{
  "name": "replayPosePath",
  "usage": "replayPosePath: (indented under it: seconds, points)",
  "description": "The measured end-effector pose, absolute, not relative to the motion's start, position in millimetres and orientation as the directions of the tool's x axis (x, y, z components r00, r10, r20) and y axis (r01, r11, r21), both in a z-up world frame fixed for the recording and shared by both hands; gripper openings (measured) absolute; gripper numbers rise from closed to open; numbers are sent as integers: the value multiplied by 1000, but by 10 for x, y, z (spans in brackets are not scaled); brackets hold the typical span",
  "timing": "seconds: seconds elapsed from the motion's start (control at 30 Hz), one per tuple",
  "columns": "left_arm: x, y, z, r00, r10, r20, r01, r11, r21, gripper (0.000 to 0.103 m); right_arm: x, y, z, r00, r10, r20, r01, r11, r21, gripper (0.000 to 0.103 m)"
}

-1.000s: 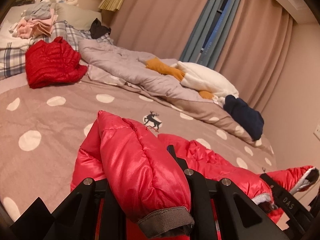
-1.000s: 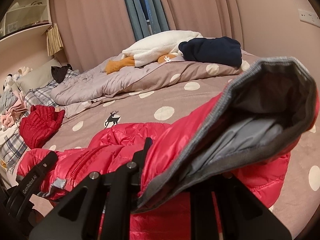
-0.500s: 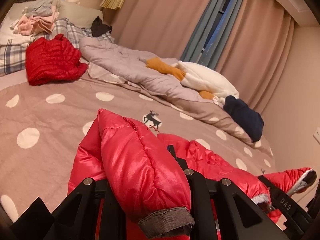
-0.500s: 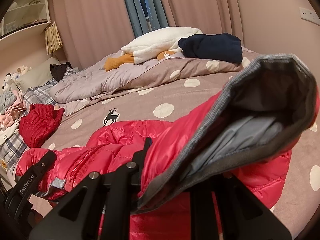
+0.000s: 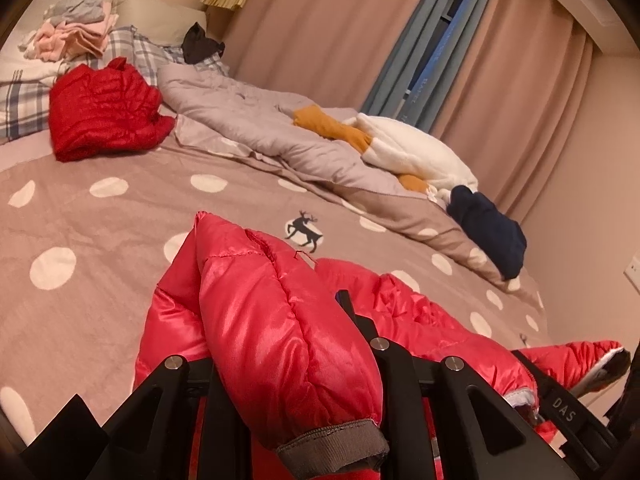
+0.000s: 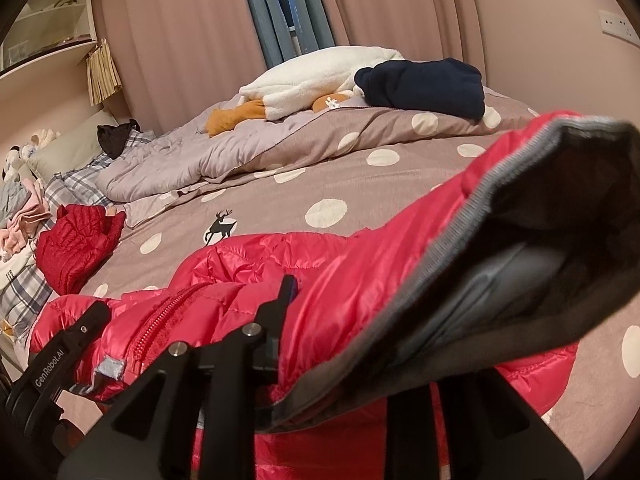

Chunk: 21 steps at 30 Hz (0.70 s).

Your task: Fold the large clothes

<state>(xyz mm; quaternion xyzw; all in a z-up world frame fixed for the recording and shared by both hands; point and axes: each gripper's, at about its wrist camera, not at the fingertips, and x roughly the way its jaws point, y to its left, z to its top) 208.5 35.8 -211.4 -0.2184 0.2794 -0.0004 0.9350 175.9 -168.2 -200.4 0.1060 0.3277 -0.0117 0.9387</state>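
A shiny red puffer jacket (image 5: pixel 420 312) lies near the front edge of the dotted bedspread (image 5: pixel 100 232). My left gripper (image 5: pixel 280 360) is shut on one red sleeve (image 5: pixel 280 340), whose grey cuff (image 5: pixel 332 448) hangs toward the camera. My right gripper (image 6: pixel 340 340) is shut on the jacket's grey-lined cuff end (image 6: pixel 500 280), which fills the right of its view. The jacket body with its zipper (image 6: pixel 160 320) lies to the left there. The left gripper (image 6: pixel 52 364) shows at the lower left of the right wrist view; the right gripper (image 5: pixel 560 404) shows at the lower right of the left wrist view.
A folded darker red jacket (image 5: pixel 104 108) lies by the plaid pillows (image 5: pixel 24 108). A rumpled grey duvet (image 5: pixel 272 140), a white and orange plush garment (image 5: pixel 412 152) and a navy garment (image 5: pixel 488 228) lie along the far side. Stacked clothes (image 5: pixel 72 36) sit at the head. Curtains (image 5: pixel 340 40) stand behind.
Both grippers keep their hold on the jacket. Both cameras have shifted slightly, the scene sliding a little in view; the jacket lies much the same.
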Motion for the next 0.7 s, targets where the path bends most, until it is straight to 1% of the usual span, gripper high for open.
replayPosePath:
  seconds: [0.1,0.23,0.4,0.5,0.53,0.7]
  points:
    - [2092,387,-2116,839,-143,-526,-113,899,-424,22,1776,-1696,-2025,779,52,-625,93,976,198,27]
    - [2067,426,-2128,845,-165,-509,-100,886,-453,42,1793,-1726,-2047,773,57,-632,101,972,211,30]
    - [2048,419,-2106,849,-127,-513,-119,900,-420,43,1784,-1729,-2047,776,59,-628,111,968,227,35]
    - [2059,432,-2113,848,-131,-513,-123,893,-432,50,1784,-1728,-2042,777,60,-627,113,966,233,38]
    - [2068,445,-2116,847,-137,-514,-123,889,-440,56,1785,-1731,-2042,777,62,-626,112,966,235,41]
    - [2036,581,-2104,854,-125,-504,-152,868,-472,60,1758,-1770,-2041,780,73,-621,113,960,256,48]
